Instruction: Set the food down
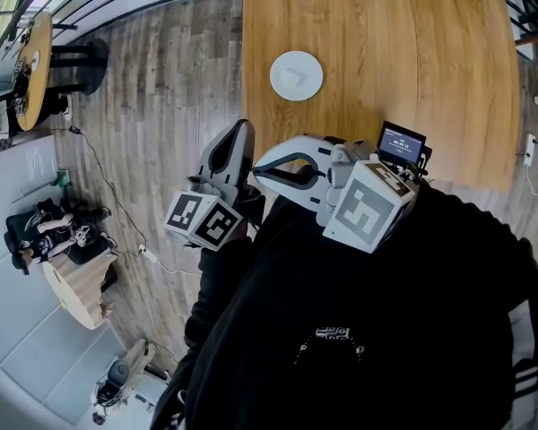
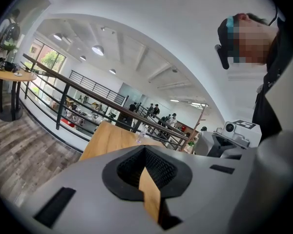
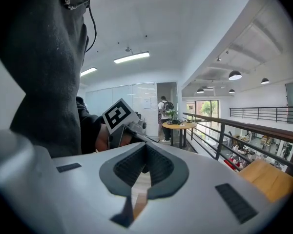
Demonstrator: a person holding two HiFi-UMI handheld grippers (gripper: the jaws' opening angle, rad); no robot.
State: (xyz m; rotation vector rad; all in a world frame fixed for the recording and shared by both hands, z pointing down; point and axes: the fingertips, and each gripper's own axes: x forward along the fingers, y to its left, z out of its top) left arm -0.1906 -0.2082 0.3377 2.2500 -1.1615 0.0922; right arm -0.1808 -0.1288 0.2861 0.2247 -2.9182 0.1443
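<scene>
- No food shows in any view. Neither hand-held gripper carries any, and the white plate (image 1: pixel 309 65) on the table (image 1: pixel 412 79) looks bare, so I cannot say where the food is.
- The left hand-held gripper (image 2: pixel 145 154) is clenched. Its pads meet tip to tip with nothing between them, and only the wooden table top shows through the gap below.
- The right hand-held gripper (image 3: pixel 145 150) is also clenched and empty, its jaws pressed together.
- In the head view both are held close to the person's chest, at the near edge of the table. The left one's jaws aim toward 12 o'clock, at the table. The right one's jaws aim toward 9 o'clock, across the body and toward the left one.
- The plate lies at about 1 o'clock from the left jaw tips and at about 12 o'clock from the right ones, apart from both.
- The plate is round, so it has no long axis to line up with.
- The left tips look slightly nearer to it and already face that way.
- With nothing held, the setting-down looks either finished or not begun.
</scene>
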